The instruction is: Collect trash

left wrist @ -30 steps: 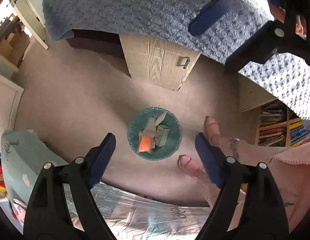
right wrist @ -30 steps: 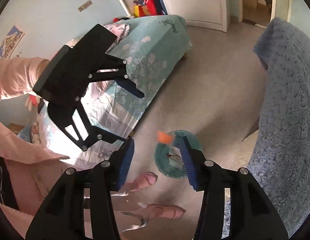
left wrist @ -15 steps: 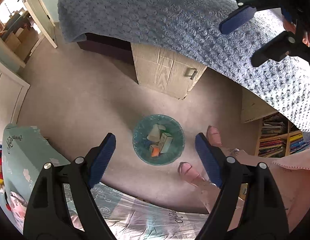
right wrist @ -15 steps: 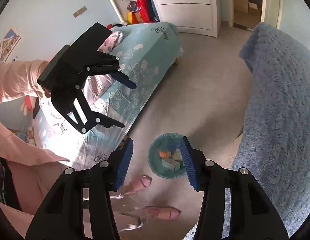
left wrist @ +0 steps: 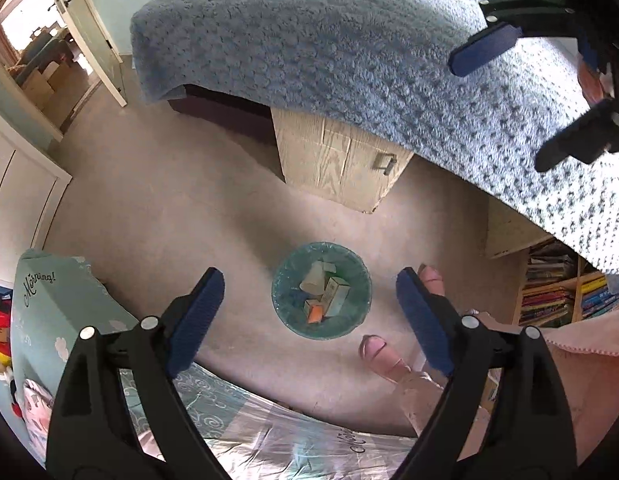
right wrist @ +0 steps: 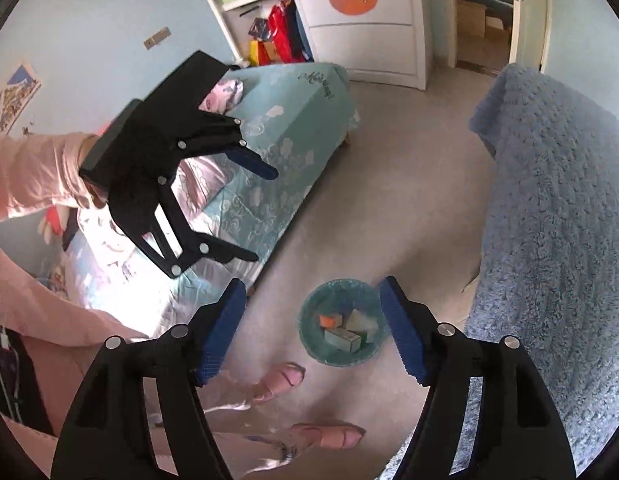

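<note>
A round teal trash bin (left wrist: 283, 304) stands on the carpet far below both grippers; it also shows in the right wrist view (right wrist: 309, 340). Inside lie an orange piece (left wrist: 315, 313), a small carton (left wrist: 335, 295) and pale crumpled paper (left wrist: 315, 278). My left gripper (left wrist: 307, 312) is open and empty, high above the bin. My right gripper (right wrist: 313, 328) is open and empty too, also high above it. Each gripper shows in the other's view: the right one (left wrist: 521, 100) at top right, the left one (right wrist: 261, 212) at upper left.
A bed with a fuzzy blue blanket (left wrist: 349, 48) overhangs a wooden drawer unit (left wrist: 341, 168). A bed with a teal cover (right wrist: 293, 128) lies on the other side. The person's two feet (left wrist: 383, 356) stand beside the bin. A bookshelf (left wrist: 557, 292) is at the right.
The orange piece fell from the right gripper into the bin and settled there. Both grippers rose and the right one opened wider, so the bin looks smaller.
</note>
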Available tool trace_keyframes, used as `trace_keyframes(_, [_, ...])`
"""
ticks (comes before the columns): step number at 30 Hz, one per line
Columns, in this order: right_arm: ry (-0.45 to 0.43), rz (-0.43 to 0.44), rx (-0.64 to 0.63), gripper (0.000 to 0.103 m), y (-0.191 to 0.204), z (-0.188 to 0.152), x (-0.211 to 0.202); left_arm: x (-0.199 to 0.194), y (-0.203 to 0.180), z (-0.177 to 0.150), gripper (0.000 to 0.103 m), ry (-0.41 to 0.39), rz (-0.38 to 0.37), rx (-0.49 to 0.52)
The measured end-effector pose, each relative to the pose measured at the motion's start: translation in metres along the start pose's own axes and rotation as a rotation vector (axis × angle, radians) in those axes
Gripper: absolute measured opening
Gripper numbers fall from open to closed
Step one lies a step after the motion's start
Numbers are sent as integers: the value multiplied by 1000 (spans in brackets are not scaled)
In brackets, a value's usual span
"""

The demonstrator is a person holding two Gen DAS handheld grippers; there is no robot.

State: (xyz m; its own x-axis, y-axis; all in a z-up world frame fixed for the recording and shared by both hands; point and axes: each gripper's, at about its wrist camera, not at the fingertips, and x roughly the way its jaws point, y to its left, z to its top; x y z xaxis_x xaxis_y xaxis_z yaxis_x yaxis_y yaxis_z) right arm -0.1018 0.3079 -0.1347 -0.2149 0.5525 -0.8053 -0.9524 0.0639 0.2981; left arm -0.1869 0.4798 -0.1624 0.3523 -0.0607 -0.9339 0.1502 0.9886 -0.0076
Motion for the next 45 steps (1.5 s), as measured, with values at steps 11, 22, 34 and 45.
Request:
trace_keyframes(11, [-143,-72,186,90,7,-13,-64,-29,-5,18,97,-76,72,-21])
trace_keyframes(22, [-340,-314,478,93,-11,-70,-152,-51,-44,68,97,-132,131,33])
trace_keyframes(34, [-378,-549,741,93,-40,-160,-219,-58,-144,171,97,-227,13,98])
trace_keyframes(45, [-393,-780,983,93,-62,-255,-286,-41,-254,262,97,-265,-50,212])
